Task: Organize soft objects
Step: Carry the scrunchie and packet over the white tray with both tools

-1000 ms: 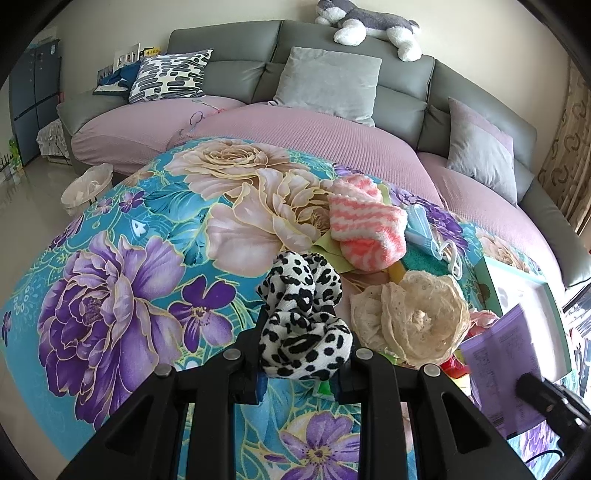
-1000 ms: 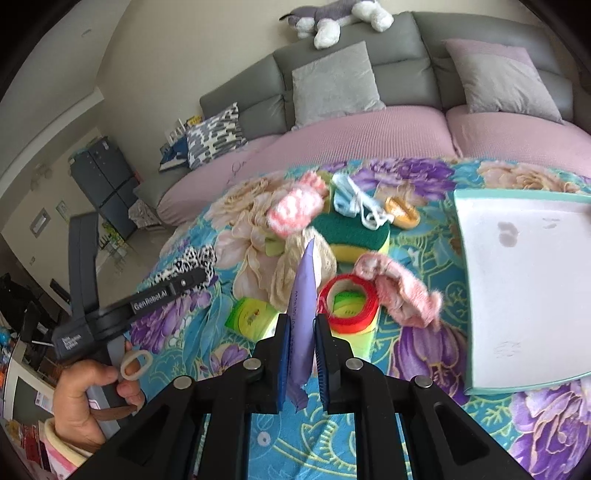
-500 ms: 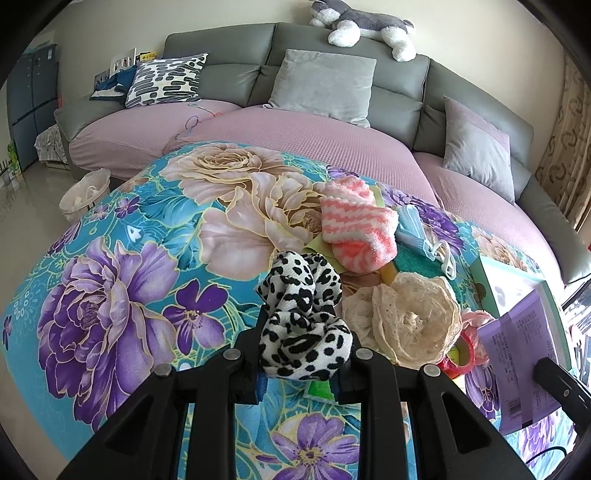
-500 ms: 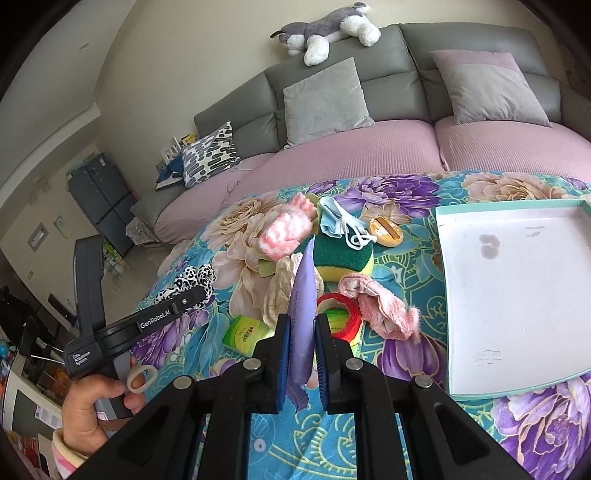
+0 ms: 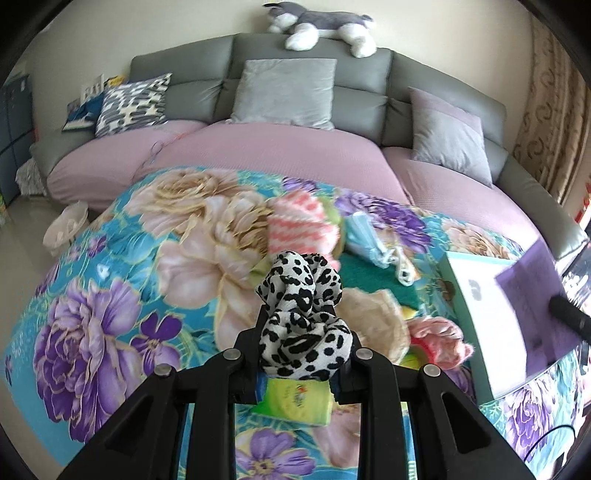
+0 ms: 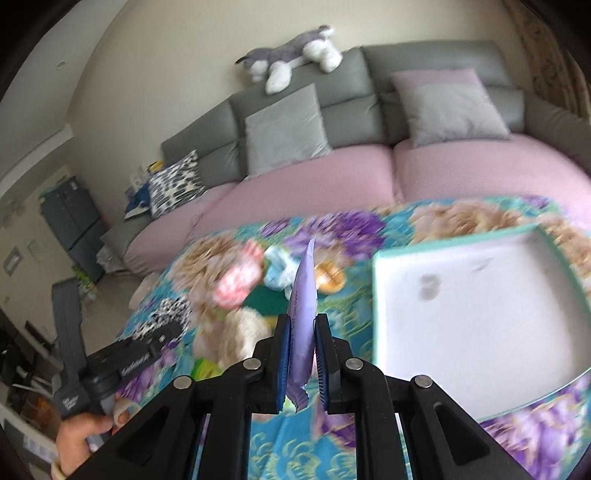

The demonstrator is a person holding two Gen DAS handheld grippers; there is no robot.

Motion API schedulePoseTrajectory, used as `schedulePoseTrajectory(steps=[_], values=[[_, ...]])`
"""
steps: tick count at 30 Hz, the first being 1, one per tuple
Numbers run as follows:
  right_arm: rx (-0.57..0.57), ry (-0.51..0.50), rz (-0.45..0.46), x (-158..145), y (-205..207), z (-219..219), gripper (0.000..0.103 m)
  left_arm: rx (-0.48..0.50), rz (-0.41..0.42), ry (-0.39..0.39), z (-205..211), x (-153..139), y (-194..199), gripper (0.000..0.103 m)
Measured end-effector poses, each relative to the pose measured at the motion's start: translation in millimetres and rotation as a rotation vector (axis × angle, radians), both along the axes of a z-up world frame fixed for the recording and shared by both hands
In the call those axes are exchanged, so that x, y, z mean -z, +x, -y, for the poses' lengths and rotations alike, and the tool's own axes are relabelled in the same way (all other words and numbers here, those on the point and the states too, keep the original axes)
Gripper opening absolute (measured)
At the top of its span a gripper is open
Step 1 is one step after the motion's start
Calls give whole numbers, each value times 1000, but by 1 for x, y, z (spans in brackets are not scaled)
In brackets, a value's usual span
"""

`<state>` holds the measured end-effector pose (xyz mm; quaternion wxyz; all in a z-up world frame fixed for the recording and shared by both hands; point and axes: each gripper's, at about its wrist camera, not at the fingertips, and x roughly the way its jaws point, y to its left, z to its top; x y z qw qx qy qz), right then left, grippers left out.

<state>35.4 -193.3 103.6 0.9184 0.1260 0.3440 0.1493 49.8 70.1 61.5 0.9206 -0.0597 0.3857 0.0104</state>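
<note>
Clamped in the left gripper (image 5: 301, 354): a soft scrunchie (image 5: 301, 317) of black-and-white spotted cloth, bunched into loose folds and rising above the fingertips. Pinched edge-on in the right gripper (image 6: 301, 354): a thin, glossy purple packet (image 6: 303, 314), flat and pointed at the top, torn at its lower end. Ahead of the left gripper, a pile of soft things: a fuzzy pink-and-white striped sock (image 5: 303, 229), a pale blue face mask (image 5: 373, 240), a green sponge (image 5: 369, 275), a frilly cream lace piece (image 5: 376, 321), a fluffy pink scrunchie (image 5: 439, 341). Just under the left fingers, a lime-green packet (image 5: 295, 398). To the right of the right gripper, a shallow square tray (image 6: 480, 310), white inside with a mint rim, faintly stained. Underneath everything, a glossy floral tablecloth (image 5: 110, 295) in turquoise, purple and cream. Beyond, a curved grey sofa (image 5: 314, 74) with mauve seat covers, grey cushions, and a plush husky (image 5: 321, 26) on top.
</note>
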Motion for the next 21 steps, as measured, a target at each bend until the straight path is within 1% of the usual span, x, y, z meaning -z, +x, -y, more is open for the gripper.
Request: schedulePoseTrajectory(steps=[4, 8, 10, 13, 17, 21], values=[[43, -1, 49, -20, 8, 21, 14, 29, 10, 31, 17, -15, 5, 26], [122, 0, 71, -23, 12, 47, 14, 63, 41, 74, 35, -35, 9, 27], [151, 14, 63, -17, 14, 60, 14, 87, 57, 99, 48, -43, 13, 27], [204, 8, 37, -1, 22, 79, 14, 131, 67, 121, 69, -48, 21, 27], [288, 36, 13, 26, 27, 114, 14, 202, 70, 134, 104, -44, 33, 27], [388, 27, -19, 46, 29, 152, 14, 287, 65, 138, 147, -35, 51, 27]])
